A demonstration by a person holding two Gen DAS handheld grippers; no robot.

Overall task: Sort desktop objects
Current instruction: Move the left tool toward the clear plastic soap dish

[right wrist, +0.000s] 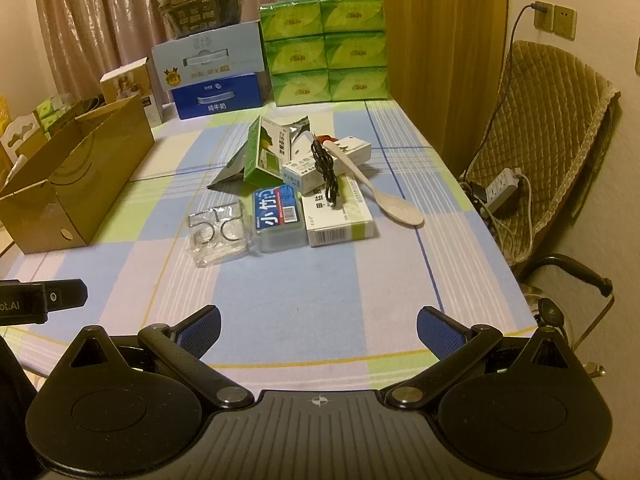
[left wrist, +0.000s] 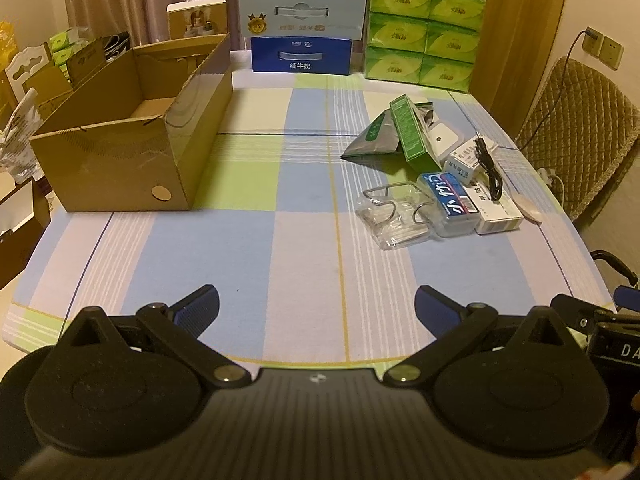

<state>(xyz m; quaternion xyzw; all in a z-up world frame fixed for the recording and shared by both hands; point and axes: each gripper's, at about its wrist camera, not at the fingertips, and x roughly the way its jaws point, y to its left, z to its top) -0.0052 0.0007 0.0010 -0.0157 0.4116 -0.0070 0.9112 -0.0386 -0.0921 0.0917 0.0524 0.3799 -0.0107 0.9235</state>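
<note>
A pile of small objects lies on the checked tablecloth: a clear plastic packet (right wrist: 218, 232) (left wrist: 396, 220), a blue-labelled box (right wrist: 277, 218) (left wrist: 452, 204), a white and yellow medicine box (right wrist: 340, 222) (left wrist: 498, 212), a green box (right wrist: 262, 156) (left wrist: 412, 136), a black cable (right wrist: 326, 168) (left wrist: 490, 168) and a white spoon (right wrist: 384, 196). An open cardboard box (left wrist: 120, 148) (right wrist: 68, 184) stands at the left. My left gripper (left wrist: 318, 312) and right gripper (right wrist: 318, 330) are both open and empty, low over the near table edge, well short of the pile.
Stacked blue milk cartons (left wrist: 302, 28) and green tissue packs (left wrist: 424, 34) stand at the back of the table. A padded chair (right wrist: 548, 128) with a power strip (right wrist: 500, 192) is at the right. Boxes crowd the far left beyond the table (left wrist: 240, 264).
</note>
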